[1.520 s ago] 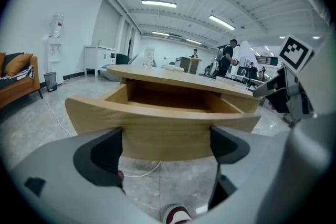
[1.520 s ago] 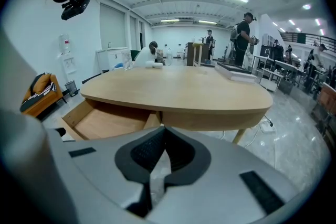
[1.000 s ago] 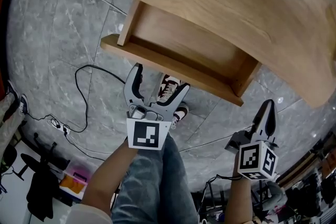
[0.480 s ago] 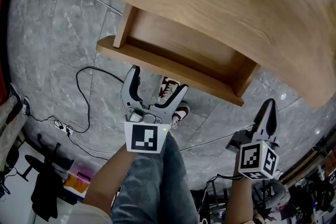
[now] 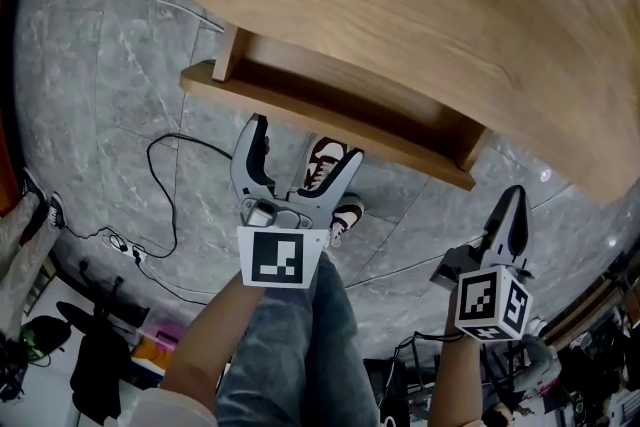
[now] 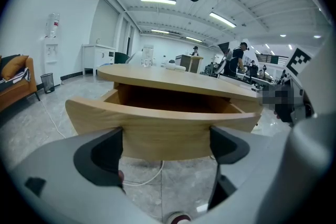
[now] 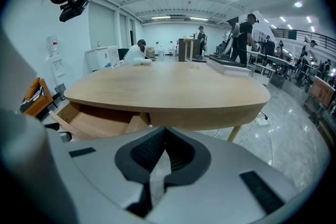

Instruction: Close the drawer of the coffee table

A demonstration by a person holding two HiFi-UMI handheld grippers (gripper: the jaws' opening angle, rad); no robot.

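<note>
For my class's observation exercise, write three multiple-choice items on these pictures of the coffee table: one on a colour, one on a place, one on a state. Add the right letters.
1. The tabletop is:
A black
B light wood
C white

2. The left gripper is:
A just in front of the drawer
B lying on the tabletop
C inside the drawer

3. The drawer is:
A shut flush
B lifted right out
C partly open

Answers:
1 B, pale wood grain shows across it in the head view.
2 A, its open jaws frame the drawer's front panel in the left gripper view.
3 C, the drawer sticks out from under the tabletop and its inside shows.
</note>
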